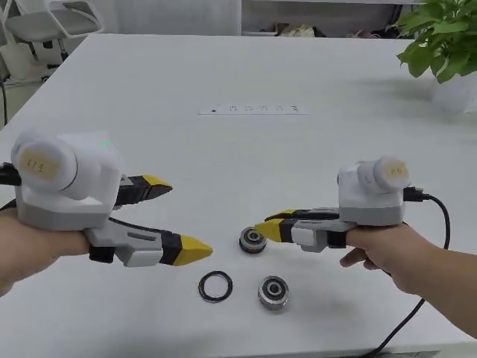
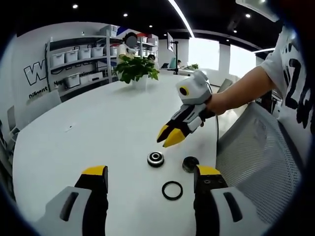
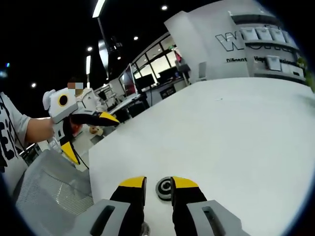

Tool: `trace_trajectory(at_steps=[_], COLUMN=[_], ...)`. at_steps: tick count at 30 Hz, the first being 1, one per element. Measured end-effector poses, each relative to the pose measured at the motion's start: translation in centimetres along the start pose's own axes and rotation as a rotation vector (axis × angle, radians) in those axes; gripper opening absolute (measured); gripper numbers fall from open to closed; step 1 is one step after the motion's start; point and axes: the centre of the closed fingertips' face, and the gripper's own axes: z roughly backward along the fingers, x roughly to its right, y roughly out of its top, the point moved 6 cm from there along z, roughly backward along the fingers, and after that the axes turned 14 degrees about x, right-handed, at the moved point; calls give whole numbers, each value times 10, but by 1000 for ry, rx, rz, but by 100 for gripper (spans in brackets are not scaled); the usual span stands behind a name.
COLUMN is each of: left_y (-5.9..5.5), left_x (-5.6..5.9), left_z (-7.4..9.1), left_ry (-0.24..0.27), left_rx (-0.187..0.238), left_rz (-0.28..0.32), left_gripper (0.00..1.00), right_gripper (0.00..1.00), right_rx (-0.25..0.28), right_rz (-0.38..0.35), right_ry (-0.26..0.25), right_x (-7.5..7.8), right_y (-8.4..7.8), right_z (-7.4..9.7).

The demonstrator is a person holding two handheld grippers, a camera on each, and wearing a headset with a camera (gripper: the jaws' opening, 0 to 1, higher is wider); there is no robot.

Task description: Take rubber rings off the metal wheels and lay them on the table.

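Two small metal wheels lie near the white table's front edge, one (image 1: 253,240) just ahead of my right gripper's tips and one (image 1: 273,291) nearer me. A loose black rubber ring (image 1: 215,286) lies flat beside the nearer wheel. My left gripper (image 1: 179,216) hovers wide open to the left, holding nothing. Its own view shows the ring (image 2: 172,190) and both wheels (image 2: 156,159) (image 2: 190,163) ahead. My right gripper (image 1: 270,224) points left at the farther wheel, jaws a narrow gap apart and empty. That wheel (image 3: 165,188) shows through the gap of the right gripper (image 3: 158,183).
A socket strip (image 1: 253,109) is set into the table's middle. A potted plant (image 1: 440,37) stands at the far right corner. A black cable (image 1: 440,224) trails from my right gripper over the table's front edge (image 1: 223,350). A mesh chair (image 2: 256,147) stands by that edge.
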Motion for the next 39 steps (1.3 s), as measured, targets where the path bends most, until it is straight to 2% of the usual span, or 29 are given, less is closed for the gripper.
trace_trajectory(at_steps=[12, 20, 30, 39], left_y=[2, 1, -9, -22], left_x=[-7, -11, -11, -9], left_z=[-25, -44, -65, -79], left_ry=[-16, -28, -53, -77], left_rx=[-2, -4, -29, -61], left_rz=[13, 13, 12, 18], left_gripper=[67, 64, 60, 56], right_gripper=[22, 24, 25, 24], right_rx=[-8, -34, -78, -106], right_rz=[48, 95, 148, 164], right_ry=[-41, -37, 1, 22], right_x=[17, 20, 17, 16], right_y=[-3, -12, -25, -34], right_z=[10, 12, 7, 1])
